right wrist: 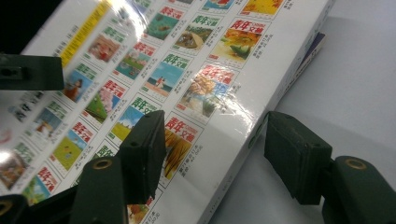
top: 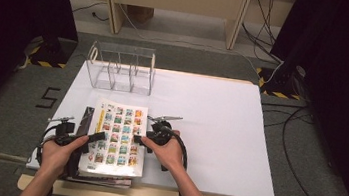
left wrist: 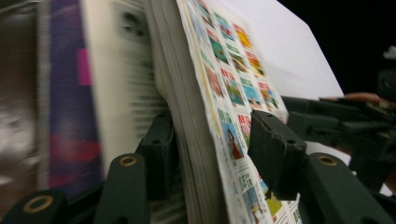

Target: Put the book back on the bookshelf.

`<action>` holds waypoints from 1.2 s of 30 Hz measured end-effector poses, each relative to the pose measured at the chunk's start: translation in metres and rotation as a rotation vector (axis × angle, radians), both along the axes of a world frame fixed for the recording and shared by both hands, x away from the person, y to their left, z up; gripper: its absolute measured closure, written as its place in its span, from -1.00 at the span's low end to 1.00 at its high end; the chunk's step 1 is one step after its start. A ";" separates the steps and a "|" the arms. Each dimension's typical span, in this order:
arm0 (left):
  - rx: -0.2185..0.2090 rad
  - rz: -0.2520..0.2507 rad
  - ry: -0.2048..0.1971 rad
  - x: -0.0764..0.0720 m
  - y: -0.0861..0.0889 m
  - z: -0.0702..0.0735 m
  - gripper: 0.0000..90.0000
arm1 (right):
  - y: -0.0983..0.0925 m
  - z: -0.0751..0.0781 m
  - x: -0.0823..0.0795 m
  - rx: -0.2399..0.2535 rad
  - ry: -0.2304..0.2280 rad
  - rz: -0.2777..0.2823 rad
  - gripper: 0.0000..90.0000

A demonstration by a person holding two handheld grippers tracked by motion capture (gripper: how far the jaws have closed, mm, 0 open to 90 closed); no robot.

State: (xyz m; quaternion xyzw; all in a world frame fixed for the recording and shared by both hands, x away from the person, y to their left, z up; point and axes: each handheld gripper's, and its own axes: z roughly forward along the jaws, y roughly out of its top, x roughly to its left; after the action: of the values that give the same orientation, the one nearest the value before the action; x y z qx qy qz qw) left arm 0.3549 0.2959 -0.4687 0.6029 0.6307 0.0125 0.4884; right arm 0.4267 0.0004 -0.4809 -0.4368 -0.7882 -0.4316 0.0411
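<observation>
At the near edge of the white-topped table (top: 218, 133), a thick glossy magazine (top: 116, 138), its back cover printed with rows of small colourful pictures, lies on top of another magazine (top: 102, 180), with a gripper at each side edge. The left gripper (top: 87, 140) has its jaws straddling the left edge, one under the page block and one over the cover, not yet clamped as far as the left gripper view shows. The right gripper (top: 139, 139) stands open around the right edge, pads clear. The magazine looks fairly heavy, floppy and slick, so it will likely sag; gripping deep at both edges seems safest. Farther back stands a clear acrylic divided rack (top: 121, 69).
</observation>
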 end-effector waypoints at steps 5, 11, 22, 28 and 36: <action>0.117 -0.049 -0.024 0.001 -0.006 0.000 0.40 | -0.003 0.001 0.008 0.002 0.018 0.028 -0.09; 0.173 -0.111 -0.057 0.000 -0.005 0.005 0.53 | 0.001 0.002 0.027 0.001 0.030 0.018 -0.09; 0.148 -0.119 0.024 0.008 0.001 0.004 0.51 | 0.014 0.006 0.073 -0.034 0.075 -0.002 -0.17; 0.167 -0.137 0.050 0.013 0.003 0.006 0.47 | 0.018 0.005 0.086 -0.038 0.088 -0.009 -0.21; 0.184 -0.139 0.055 0.019 0.007 0.007 0.45 | 0.022 0.001 0.100 -0.011 0.125 -0.016 -0.30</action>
State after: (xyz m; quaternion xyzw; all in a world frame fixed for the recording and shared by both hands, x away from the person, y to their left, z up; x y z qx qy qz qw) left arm 0.3734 0.3032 -0.4612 0.6877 0.5968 0.0200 0.4131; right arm 0.5272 0.0227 -0.4803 -0.4696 -0.7828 -0.3995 0.0843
